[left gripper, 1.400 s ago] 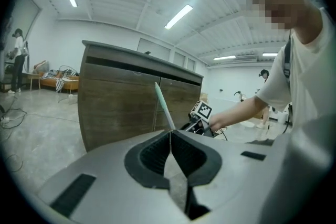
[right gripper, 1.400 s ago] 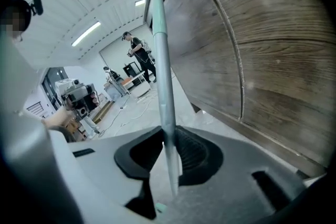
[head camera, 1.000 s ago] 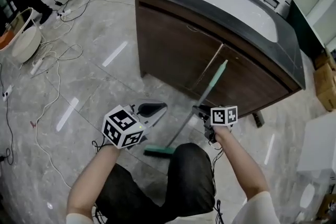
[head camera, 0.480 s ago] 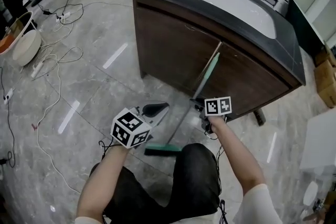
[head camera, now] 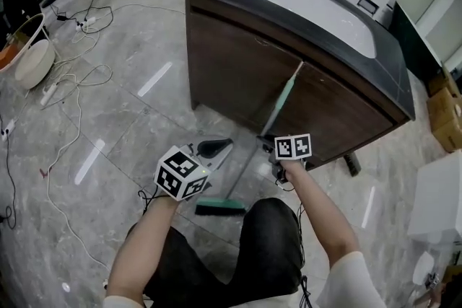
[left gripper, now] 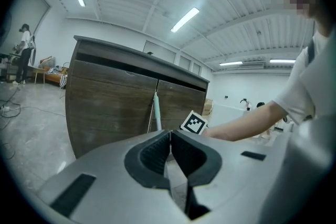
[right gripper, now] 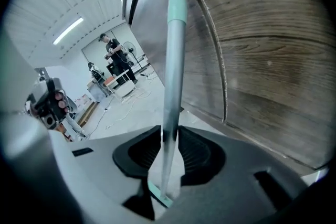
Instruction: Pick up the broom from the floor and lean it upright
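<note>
The broom (head camera: 278, 108) stands tilted on the floor, its green head (head camera: 220, 207) down and the mint top of its handle against the brown vanity cabinet (head camera: 238, 61). My right gripper (head camera: 268, 145) is around the handle low down. In the right gripper view its jaws are opening, and the handle (right gripper: 173, 60) stands between the pads of that gripper (right gripper: 169, 139). My left gripper (head camera: 216, 149) hovers left of the broom, shut and empty (left gripper: 170, 136). From there the handle (left gripper: 155, 113) shows against the cabinet (left gripper: 115, 102).
The cabinet carries a white sink basin (head camera: 317, 3) and a dark countertop. Cables (head camera: 72, 83) and a round basket (head camera: 32, 58) lie on the marble floor at the left. Cardboard boxes (head camera: 447, 108) and a white unit (head camera: 437, 198) stand at the right. My own knee is at the bottom.
The broom handle's top has swung in against the cabinet door, and my right gripper has shifted a little toward the cabinet with it. The left gripper has hardly moved.
</note>
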`<state>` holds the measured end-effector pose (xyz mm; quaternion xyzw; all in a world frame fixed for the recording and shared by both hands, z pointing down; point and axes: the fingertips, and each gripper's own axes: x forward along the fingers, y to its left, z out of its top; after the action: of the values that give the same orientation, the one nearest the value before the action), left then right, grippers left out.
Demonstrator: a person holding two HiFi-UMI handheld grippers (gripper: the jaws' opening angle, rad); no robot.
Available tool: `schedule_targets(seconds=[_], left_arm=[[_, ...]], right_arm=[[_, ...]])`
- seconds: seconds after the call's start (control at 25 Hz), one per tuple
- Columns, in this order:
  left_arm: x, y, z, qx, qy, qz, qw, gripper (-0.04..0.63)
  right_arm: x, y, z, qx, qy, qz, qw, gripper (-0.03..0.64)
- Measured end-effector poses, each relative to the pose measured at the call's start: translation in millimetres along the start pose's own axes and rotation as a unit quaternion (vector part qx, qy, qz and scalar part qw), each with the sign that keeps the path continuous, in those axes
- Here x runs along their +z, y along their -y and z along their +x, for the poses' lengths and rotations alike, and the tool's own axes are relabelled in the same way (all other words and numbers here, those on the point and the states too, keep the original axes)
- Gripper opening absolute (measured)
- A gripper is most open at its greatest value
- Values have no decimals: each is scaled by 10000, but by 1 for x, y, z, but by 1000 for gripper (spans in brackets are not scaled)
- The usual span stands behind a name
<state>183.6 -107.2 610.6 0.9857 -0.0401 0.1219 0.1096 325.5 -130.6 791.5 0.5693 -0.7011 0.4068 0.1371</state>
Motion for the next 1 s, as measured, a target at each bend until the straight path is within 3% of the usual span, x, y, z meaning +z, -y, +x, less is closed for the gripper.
schedule_targets(seconds=[0.48,0.64,1.0], left_arm=[[-21,-19,-6,53,-276,-34,9996,12],[-14,-21,-11,42,-165,-82,9998,12],[-5,-12,-27,136,-37,58,9999,12]], right_arm=[[15,-13,-40,-119,392,-223,9989,133],[32,-38,-57,-110,728,-663,9951,126],[43,-107,-52,379,1021,-1563,9817,104]])
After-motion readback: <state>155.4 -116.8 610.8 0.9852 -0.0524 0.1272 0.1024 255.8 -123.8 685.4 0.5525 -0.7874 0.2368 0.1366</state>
